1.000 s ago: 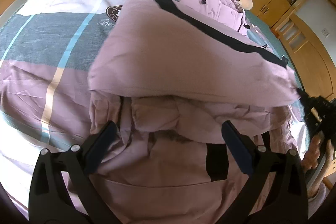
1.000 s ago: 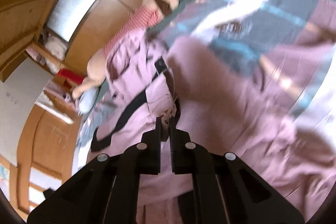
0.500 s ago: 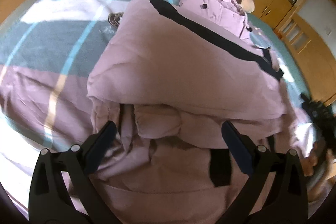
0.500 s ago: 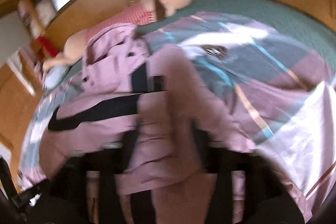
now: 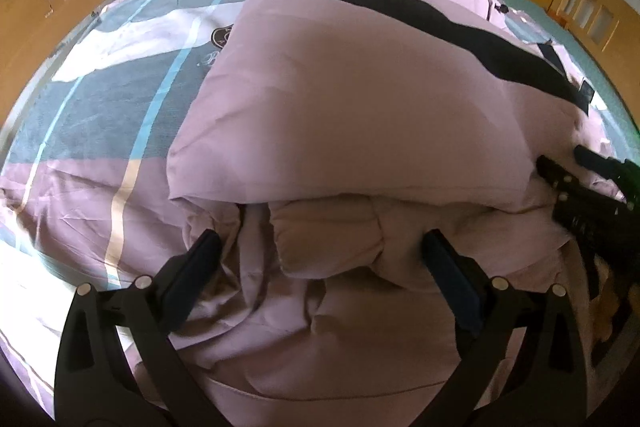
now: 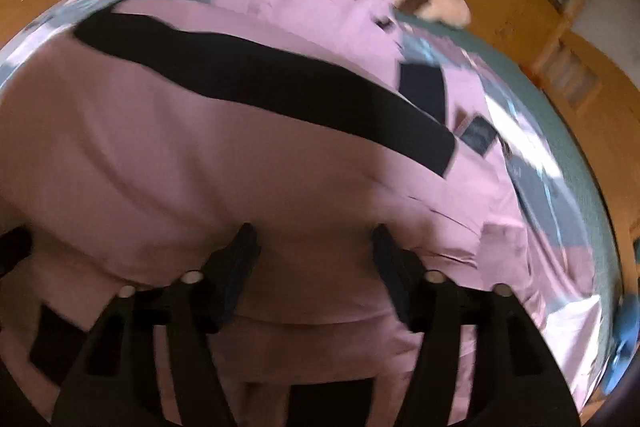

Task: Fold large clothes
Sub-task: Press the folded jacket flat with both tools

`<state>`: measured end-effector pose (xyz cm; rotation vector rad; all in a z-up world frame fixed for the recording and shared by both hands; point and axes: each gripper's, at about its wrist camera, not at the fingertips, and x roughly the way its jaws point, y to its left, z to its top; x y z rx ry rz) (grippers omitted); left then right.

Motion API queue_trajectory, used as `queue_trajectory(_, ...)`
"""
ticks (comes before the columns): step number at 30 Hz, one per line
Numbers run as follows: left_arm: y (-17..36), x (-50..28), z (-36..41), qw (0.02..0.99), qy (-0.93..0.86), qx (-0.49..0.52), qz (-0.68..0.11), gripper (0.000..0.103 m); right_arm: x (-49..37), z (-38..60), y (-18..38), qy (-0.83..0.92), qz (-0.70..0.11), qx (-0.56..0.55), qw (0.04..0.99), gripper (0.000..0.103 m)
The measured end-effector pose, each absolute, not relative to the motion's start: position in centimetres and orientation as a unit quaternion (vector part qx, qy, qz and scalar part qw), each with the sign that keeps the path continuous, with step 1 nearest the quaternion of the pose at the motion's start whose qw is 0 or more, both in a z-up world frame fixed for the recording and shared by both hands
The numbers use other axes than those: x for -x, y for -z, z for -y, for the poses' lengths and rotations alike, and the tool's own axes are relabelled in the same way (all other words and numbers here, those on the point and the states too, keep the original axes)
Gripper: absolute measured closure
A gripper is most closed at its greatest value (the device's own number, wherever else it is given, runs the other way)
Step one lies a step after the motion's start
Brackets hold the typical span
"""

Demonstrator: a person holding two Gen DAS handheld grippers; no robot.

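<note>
A pink coat [image 5: 360,99] with a black stripe [image 5: 440,23] is spread on a bed [image 5: 100,99], one padded half folded over the rest. In the left wrist view, the left gripper [image 5: 320,259] is held above the crumpled lower layer, its jaws spread wide and nothing gripped. The right gripper [image 6: 314,251] is seen in its own view just at the near edge of the folded panel, jaws parted and empty; that view is blurred, so contact with the cloth cannot be told. The same tool appears at the right edge of the left view, beside the fold's corner.

The fold is judged only partly done. The thick padding may spring the panel back open now that no jaw is clamped on it. The bunched fabric under the flap may be trapped as a lump if the next fold is laid straight over it. A grasp taken from here may catch only the top layer, or the quilt under the coat, and the stack would then be dragged askew.
</note>
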<state>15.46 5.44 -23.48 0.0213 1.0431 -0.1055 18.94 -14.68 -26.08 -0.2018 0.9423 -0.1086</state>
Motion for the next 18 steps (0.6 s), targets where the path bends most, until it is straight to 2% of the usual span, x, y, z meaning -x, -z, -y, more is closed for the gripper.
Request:
queue_trajectory(3, 23.4, -15.3, -4.9, 0.869, 0.043, -0.025, -0.492, 0.002, -19.4, 16.4, 26.2, 0.048, -0.469, 0.061, 0.88, 0.038)
queue_trajectory(6, 23.1, -15.3, -5.2, 0.868, 0.045, -0.014, -0.495, 0.002, -18.9, 16.3, 25.9, 0.073, -0.465, 0.107, 0.876, 0.038)
queue_trajectory(8, 23.1, -15.3, -5.4, 0.867, 0.046, -0.008, -0.496, 0.002, -18.8, 17.4, 25.9, 0.126, -0.455, 0.132, 0.872, 0.031)
queue_trajectory(10, 22.7, -15.2, -5.5, 0.869, 0.042, -0.003, -0.493, 0.002, -18.8, 20.3, 25.9, 0.152, -0.465, 0.089, 0.868, 0.025)
queue_trajectory(12, 21.6, -14.7, -5.7, 0.882, 0.027, 0.004, -0.471, 0.002, -18.6, 22.2, 25.5, 0.143, -0.47, 0.042, 0.87, 0.025)
queue_trajectory(16, 18.9, -13.3, -5.3, 0.917, 0.043, 0.003, -0.397, 0.002, -16.8, 22.1, 23.5, 0.126, -0.416, 0.052, 0.899, 0.026)
queue_trajectory(18, 19.1, -13.3, -4.6, 0.918, 0.047, -0.019, -0.393, 0.002, -16.0, 21.5, 22.6, 0.098, -0.385, 0.051, 0.916, 0.026)
